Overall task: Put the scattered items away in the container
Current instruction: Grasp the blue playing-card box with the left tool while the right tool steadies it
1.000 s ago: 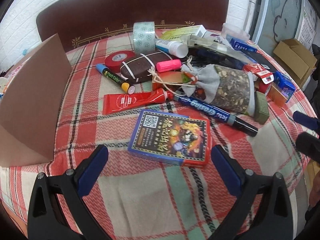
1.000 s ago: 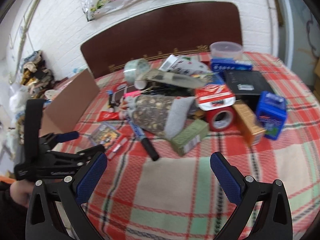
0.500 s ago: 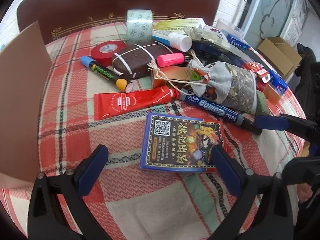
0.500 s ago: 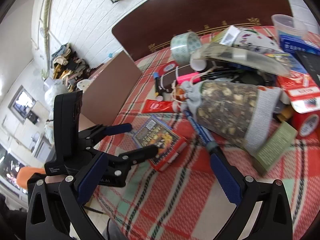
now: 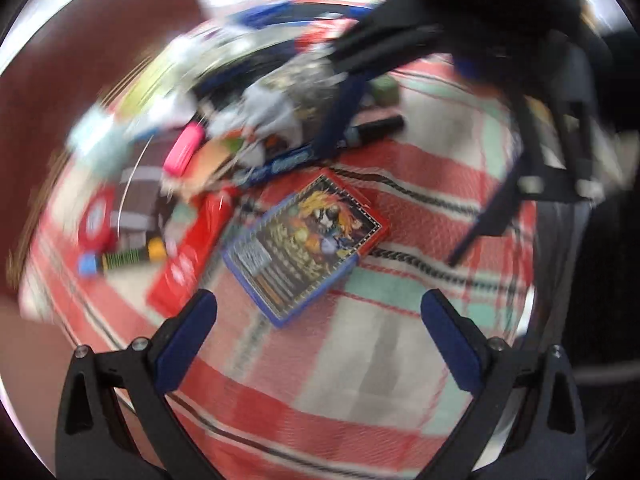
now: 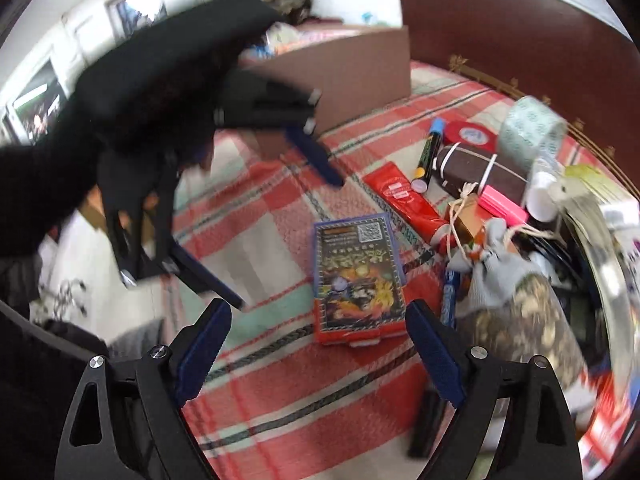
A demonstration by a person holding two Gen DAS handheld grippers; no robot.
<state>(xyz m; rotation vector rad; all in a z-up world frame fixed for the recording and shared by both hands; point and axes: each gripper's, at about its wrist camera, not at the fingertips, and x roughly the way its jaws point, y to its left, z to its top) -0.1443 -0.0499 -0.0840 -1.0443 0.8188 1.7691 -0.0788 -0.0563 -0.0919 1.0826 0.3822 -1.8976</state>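
Two claws converge on one target. Left claw [image 6: 288,232] spread, empty, hovering above checked red-green cloth on bench [image 6: 256,376]. Centre: flat blue-edged card box with cartoon print [image 6: 356,276] lies on cloth, untouched. Right claw [image 6: 318,344] closing, box just ahead of its tips, pads not touching. Step: reaching for pickup. Next: lower, straddle box, clamp, carry to brown cardboard container [image 6: 360,68].

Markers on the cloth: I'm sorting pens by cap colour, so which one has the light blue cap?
The black marker with blue cap and yellow end, beside the red tube. The blue-barrelled marker has a black cap.
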